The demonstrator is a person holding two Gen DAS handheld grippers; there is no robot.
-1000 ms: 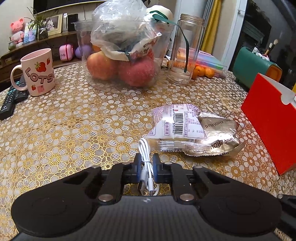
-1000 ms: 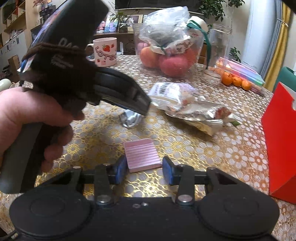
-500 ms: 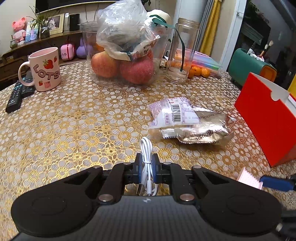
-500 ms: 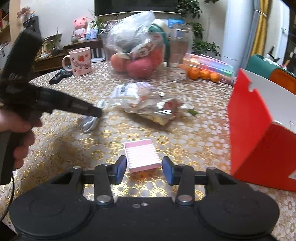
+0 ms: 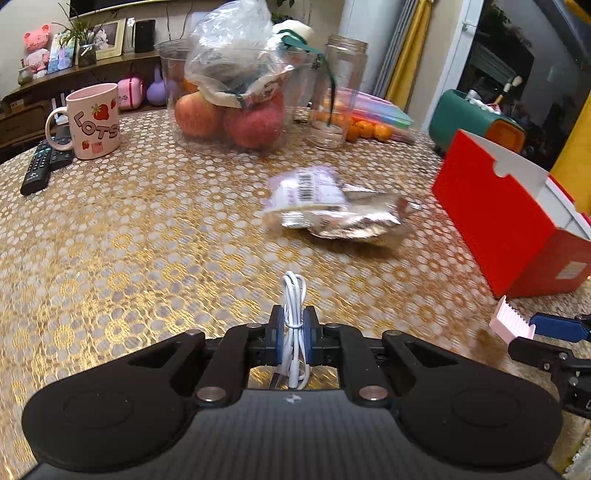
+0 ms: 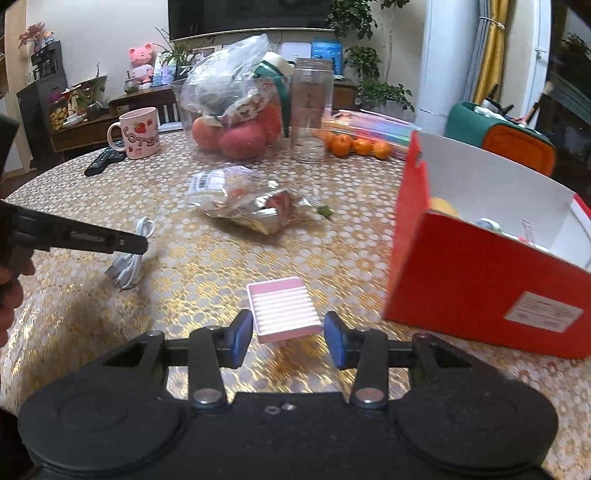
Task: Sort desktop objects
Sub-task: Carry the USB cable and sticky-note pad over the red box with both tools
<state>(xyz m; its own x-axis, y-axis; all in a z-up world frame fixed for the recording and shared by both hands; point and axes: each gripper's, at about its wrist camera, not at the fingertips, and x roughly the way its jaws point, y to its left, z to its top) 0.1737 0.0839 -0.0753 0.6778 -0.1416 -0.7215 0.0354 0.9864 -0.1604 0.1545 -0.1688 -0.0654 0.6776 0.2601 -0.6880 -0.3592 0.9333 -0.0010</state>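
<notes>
Both grippers have drawn back from the crinkled foil snack packets [image 5: 332, 206]; left gripper [image 5: 293, 334] fingers pinch a coiled white cable [image 5: 293, 295], right gripper [image 6: 288, 334] fingers clamp a ribbed pink block [image 6: 282, 308] above the lacy gold tabletop [image 5: 147, 240], beside the red cardboard box [image 6: 480, 280]

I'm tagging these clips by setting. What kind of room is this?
Most likely a home living or dining room: a table with a bowl of apples and a mug, and a TV above a sideboard of ornaments.

Coiled white cable [image 5: 293, 325] pinched upright, pink ridged block [image 6: 283, 309] seemingly clamped, lifted above tablecloth
</notes>
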